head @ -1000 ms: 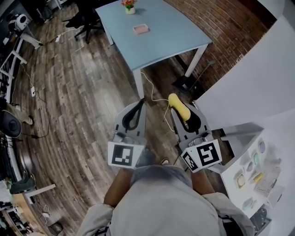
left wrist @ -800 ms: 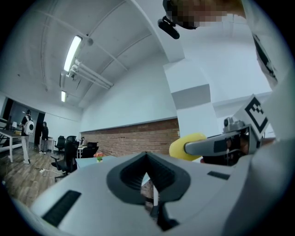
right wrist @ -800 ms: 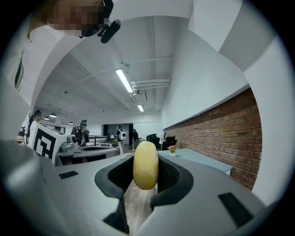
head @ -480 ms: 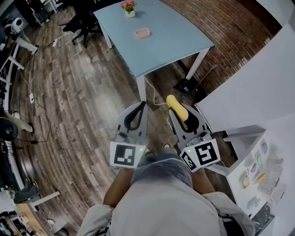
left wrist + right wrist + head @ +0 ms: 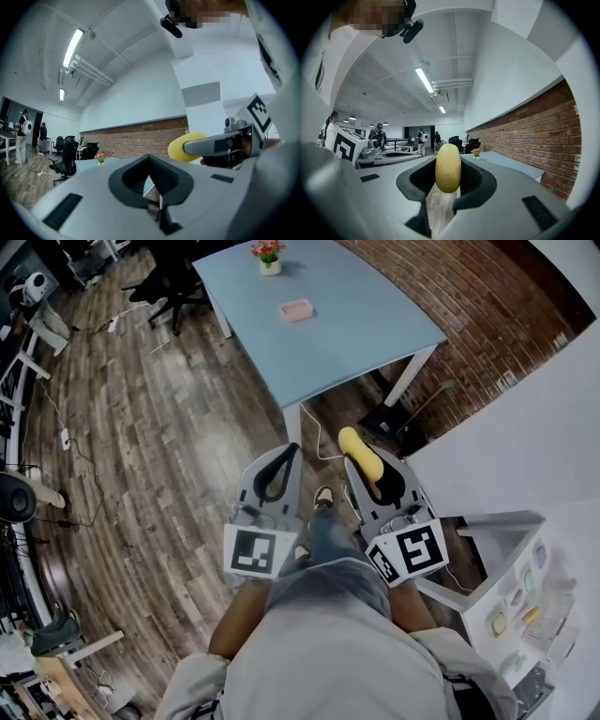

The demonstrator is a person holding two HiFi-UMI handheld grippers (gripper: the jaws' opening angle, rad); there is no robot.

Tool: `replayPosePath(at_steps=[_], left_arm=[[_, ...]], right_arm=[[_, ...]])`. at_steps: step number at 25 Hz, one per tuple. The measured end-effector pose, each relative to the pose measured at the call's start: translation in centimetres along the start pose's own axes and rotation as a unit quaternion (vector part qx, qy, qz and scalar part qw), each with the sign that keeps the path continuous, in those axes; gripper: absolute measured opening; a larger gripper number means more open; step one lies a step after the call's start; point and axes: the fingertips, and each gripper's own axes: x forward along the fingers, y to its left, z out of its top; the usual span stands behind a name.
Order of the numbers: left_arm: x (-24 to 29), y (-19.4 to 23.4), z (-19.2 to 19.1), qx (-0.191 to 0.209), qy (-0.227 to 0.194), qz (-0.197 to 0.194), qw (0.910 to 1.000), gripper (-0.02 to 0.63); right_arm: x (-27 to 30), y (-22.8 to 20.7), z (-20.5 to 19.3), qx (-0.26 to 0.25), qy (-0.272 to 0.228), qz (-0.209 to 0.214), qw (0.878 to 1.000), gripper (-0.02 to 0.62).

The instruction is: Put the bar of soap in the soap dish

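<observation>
A yellow bar of soap [image 5: 354, 444] sticks out past the tips of my right gripper [image 5: 368, 465], which is shut on it. In the right gripper view the soap [image 5: 448, 165] stands upright between the dark pads [image 5: 474, 180]. The pink soap dish [image 5: 295, 309] lies on the light blue table [image 5: 375, 324], well ahead of both grippers. My left gripper [image 5: 289, 450] is held beside the right one over the wood floor, shut, with nothing in it. In the left gripper view its tips [image 5: 150, 159] meet, and the soap [image 5: 185, 146] shows to the right.
A small pot of flowers [image 5: 269, 254] stands at the table's far end. A black office chair [image 5: 173, 277] sits left of the table. A white shelf unit [image 5: 511, 587] with small items is at the right, by a brick wall [image 5: 487, 296]. Cables trail on the floor.
Both grippers have moved forward over the floor toward the blue table, which now sits nearer. The person's shoe has come into view between them. The grip on the soap is unchanged.
</observation>
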Motion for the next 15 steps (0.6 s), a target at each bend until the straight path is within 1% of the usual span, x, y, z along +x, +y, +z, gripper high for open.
replayPosePath(at_steps=[6, 15], left_arm=[[4.9, 2.6, -0.4, 0.003, 0.003, -0.003, 1.0000, 0.003], [14.4, 6.3, -1.6, -0.005, 0.012, 0.004, 0.9999, 0.003]], right_arm=[[4.8, -3.0, -0.1, 0.000, 0.003, 0.005, 1.000, 0.117], [12.8, -9.4, -0.6, 0.003, 0.017, 0.019, 1.000, 0.117]])
